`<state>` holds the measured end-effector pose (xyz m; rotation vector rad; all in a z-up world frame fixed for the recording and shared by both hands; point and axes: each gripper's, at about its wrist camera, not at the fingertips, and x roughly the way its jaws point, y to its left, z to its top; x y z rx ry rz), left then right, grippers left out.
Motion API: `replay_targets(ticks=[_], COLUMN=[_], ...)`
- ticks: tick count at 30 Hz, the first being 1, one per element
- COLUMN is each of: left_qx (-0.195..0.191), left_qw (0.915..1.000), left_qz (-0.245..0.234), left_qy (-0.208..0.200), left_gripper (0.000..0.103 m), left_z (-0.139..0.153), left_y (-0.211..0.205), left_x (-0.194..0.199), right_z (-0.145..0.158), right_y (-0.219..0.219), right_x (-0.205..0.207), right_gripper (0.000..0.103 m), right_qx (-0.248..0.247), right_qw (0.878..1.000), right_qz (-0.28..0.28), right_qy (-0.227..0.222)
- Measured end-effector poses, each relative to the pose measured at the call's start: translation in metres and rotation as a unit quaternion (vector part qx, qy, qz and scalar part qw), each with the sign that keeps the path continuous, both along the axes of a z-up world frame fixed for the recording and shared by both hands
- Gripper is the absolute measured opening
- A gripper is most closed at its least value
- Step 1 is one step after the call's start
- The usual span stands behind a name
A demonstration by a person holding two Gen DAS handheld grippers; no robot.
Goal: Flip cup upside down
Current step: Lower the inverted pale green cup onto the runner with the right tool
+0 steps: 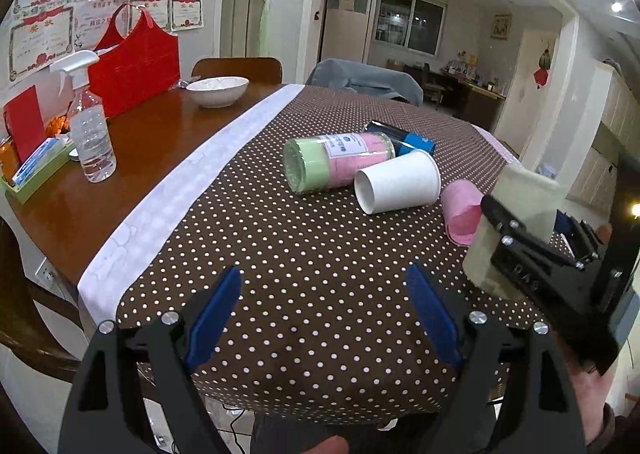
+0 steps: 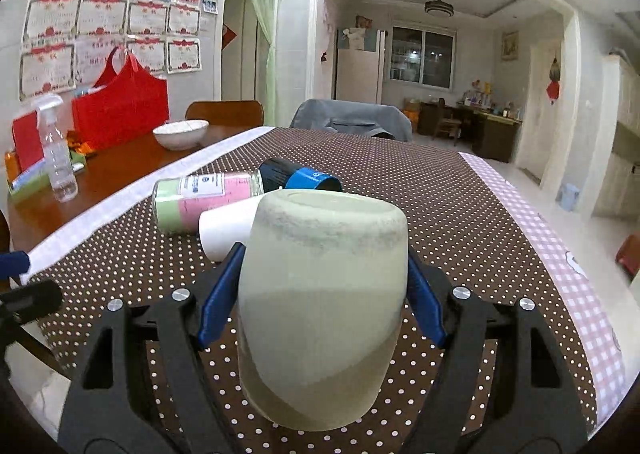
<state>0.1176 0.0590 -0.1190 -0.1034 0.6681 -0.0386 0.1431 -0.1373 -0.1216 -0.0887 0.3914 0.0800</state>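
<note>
**Pale-green cup held base-up over the dotted cloth**

Pale green ceramic filled the right wrist view: the cup (image 2: 324, 314) sat clamped between the blue pads (image 2: 218, 304) of the right gripper (image 2: 324, 294), its flat base uppermost and its mouth toward the tablecloth (image 2: 460, 221). From the left wrist view the same cup (image 1: 508, 221) hung at the right edge of the table, gripped across its body. Whether its rim already touched the cloth could not be told from either picture.

The left gripper (image 1: 324, 318) hovered low over the near edge of the table with its fingers wide apart and nothing between them.

By my reading the turn was essentially made and the setting-down was what mattered. To do that well, the cup should come down level, so the whole rim meets the cloth at once — a tilted rim would rock or skid on the fabric. The pads should part only once the weight rests on the table, and the gripper should draw straight back so it does not drag the cup.

Just beyond lay clutter to keep clear of: a pink cup (image 1: 462, 215) on its side, a white paper cup (image 1: 396, 181) on its side, a green-and-pink jar (image 1: 336, 161) touching it, and a blue-capped container (image 1: 404, 139) behind. Farther off on bare wood stood a white bowl (image 1: 218, 90), a spray bottle (image 1: 90, 121) and a red bag (image 1: 134, 73).
</note>
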Motion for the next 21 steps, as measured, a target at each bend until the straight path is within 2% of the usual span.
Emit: replay_targets(ticks=[6,10,13,16,21], left_qx=[0.000,0.003,0.007,0.014,0.026], left_qw=[0.9999,0.9997,0.9998,0.9996,0.9991], left_qz=[0.009,0.005,0.003,-0.001,-0.007], left_qy=[-0.013,-0.025,-0.021,-0.025,-0.033], left_gripper=[0.083,0.083,0.083,0.083,0.083], left_z=[0.006,0.011,0.009,0.011,0.018], left_y=[0.004,0.001,-0.003,-0.010,-0.021], left_x=[-0.007,-0.011,-0.012,-0.016,-0.023], right_z=[-0.009,-0.014,-0.017,-0.016,-0.006], right_y=[0.005,0.005,0.002,0.002,-0.005], right_x=[0.000,-0.004,-0.006,-0.015,-0.028], right_gripper=[0.074,0.074,0.075,0.094,0.097], right_qx=[-0.018,-0.037,-0.032,-0.035,0.008], right_qw=[1.000,0.999,0.999,0.999,1.000], right_qz=[-0.008,-0.019,-0.021,-0.014,0.010], right_qy=[0.009,-0.001,0.003,-0.003,0.006])
